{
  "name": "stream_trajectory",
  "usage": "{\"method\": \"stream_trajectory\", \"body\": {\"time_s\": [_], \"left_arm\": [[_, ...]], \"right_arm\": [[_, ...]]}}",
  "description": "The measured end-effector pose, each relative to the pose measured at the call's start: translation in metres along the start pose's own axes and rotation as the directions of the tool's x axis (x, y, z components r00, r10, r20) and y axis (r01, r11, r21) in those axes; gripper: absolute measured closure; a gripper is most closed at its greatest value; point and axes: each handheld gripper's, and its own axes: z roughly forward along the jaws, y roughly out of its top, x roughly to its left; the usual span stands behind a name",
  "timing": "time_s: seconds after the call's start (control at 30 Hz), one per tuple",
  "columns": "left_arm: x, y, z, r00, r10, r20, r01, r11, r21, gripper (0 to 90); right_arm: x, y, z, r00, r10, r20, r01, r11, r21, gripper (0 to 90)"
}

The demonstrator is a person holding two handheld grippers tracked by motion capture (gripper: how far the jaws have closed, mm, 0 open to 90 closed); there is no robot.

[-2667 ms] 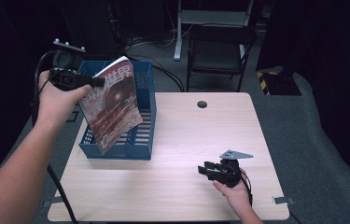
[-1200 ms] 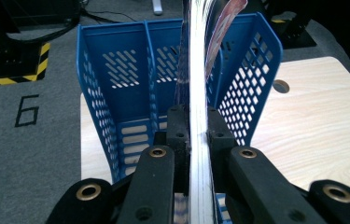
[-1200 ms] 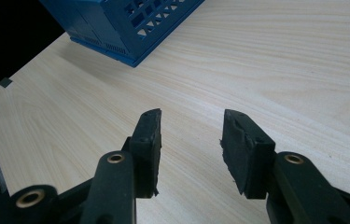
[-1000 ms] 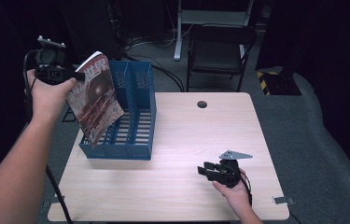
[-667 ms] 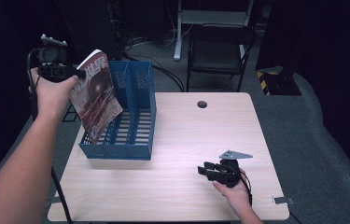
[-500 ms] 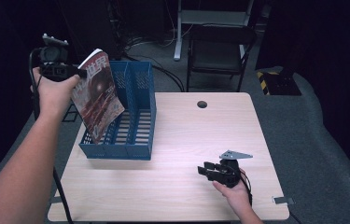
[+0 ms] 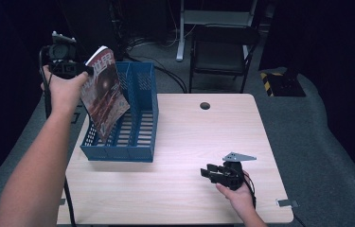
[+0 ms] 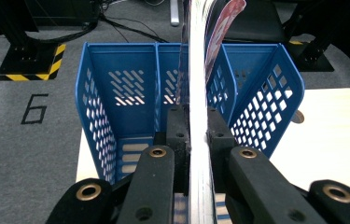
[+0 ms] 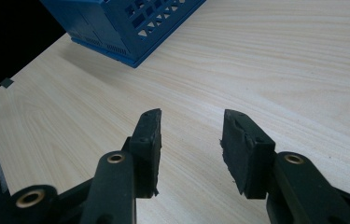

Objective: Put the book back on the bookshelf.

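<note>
A magazine (image 7: 104, 92) with a dark red cover hangs tilted over the left part of the blue file rack (image 7: 139, 123); its lower corner dips into the rack's left compartment. My left gripper (image 7: 83, 71) is shut on the magazine's upper left edge, above the table's far left. In the left gripper view the magazine (image 8: 197, 79) runs edge-on between the jaws, with the blue file rack (image 8: 116, 93) straight ahead. My right gripper (image 7: 209, 171) rests low over the table (image 7: 189, 142) near its front right, open. In the right gripper view the right gripper (image 9: 189, 142) holds nothing.
The rack stands on the left half of the light wood table and has several open-topped compartments. A round cable hole (image 7: 205, 105) sits at the table's far middle. A black chair (image 7: 222, 52) stands behind the table, on grey floor with cables.
The left hand has carried the magazine left from over the rack's middle, then slightly back right and lower at the rack's left side. The right gripper has stayed still.
</note>
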Motion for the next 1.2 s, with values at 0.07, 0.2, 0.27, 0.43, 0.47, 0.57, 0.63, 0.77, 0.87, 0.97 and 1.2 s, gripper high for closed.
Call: {"method": "stream_trajectory", "body": {"time_s": [0.07, 0.2, 0.27, 0.43, 0.47, 0.57, 0.63, 0.77, 0.87, 0.97, 1.2], "left_arm": [[0.000, 0.000, 0.002, 1.0000, -0.006, 0.005, 0.006, 1.0000, 0.002, 83.7], [0.000, -0.002, 0.007, 1.0000, -0.003, 0.000, 0.003, 1.0000, -0.009, 83.7], [-0.001, -0.004, 0.010, 1.0000, -0.009, -0.002, 0.009, 0.9998, -0.015, 83.7], [0.001, -0.009, 0.017, 0.9998, -0.020, 0.001, 0.020, 0.9997, -0.011, 83.7], [0.002, -0.011, 0.020, 0.9998, -0.022, 0.000, 0.022, 0.9997, -0.011, 83.7], [0.003, -0.014, 0.024, 0.9997, -0.026, -0.002, 0.026, 0.9996, -0.014, 83.7], [0.005, -0.016, 0.027, 0.9996, -0.030, 0.001, 0.030, 0.9995, -0.008, 83.7], [0.006, -0.018, 0.031, 0.9995, -0.032, 0.000, 0.032, 0.9994, -0.010, 83.7], [0.007, -0.022, 0.035, 0.9993, -0.036, -0.006, 0.035, 0.9992, -0.017, 83.7], [0.007, -0.027, 0.042, 0.9990, -0.044, -0.009, 0.044, 0.9990, -0.006, 83.7], [0.009, -0.036, 0.050, 0.9989, -0.044, -0.016, 0.044, 0.9990, -0.001, 83.7]], "right_arm": [[0.000, 0.000, 0.000, 1.0000, 0.001, 0.000, -0.001, 1.000, 0.000, 57.4], [0.000, 0.000, 0.000, 1.0000, 0.002, 0.000, -0.002, 1.000, -0.002, 57.4], [0.000, 0.000, 0.000, 1.0000, 0.001, 0.000, -0.001, 1.000, -0.002, 57.4], [0.000, 0.000, 0.000, 1.0000, 0.000, -0.002, 0.000, 1.000, 0.000, 57.4], [0.000, 0.000, 0.000, 1.0000, 0.000, -0.002, 0.000, 1.000, 0.001, 57.4], [0.000, 0.000, 0.000, 1.0000, 0.001, -0.003, -0.001, 1.000, 0.002, 57.4], [0.000, 0.000, 0.001, 1.0000, -0.003, -0.002, 0.003, 1.000, 0.002, 57.4], [0.001, 0.000, 0.001, 1.0000, -0.003, -0.007, 0.003, 1.000, 0.006, 57.4], [0.001, 0.000, 0.001, 1.0000, -0.003, -0.006, 0.003, 1.000, 0.008, 57.4], [0.001, 0.000, 0.001, 1.0000, -0.004, -0.005, 0.004, 1.000, 0.006, 57.4], [0.001, 0.000, 0.001, 1.0000, -0.003, -0.007, 0.003, 1.000, 0.007, 57.4]]}}
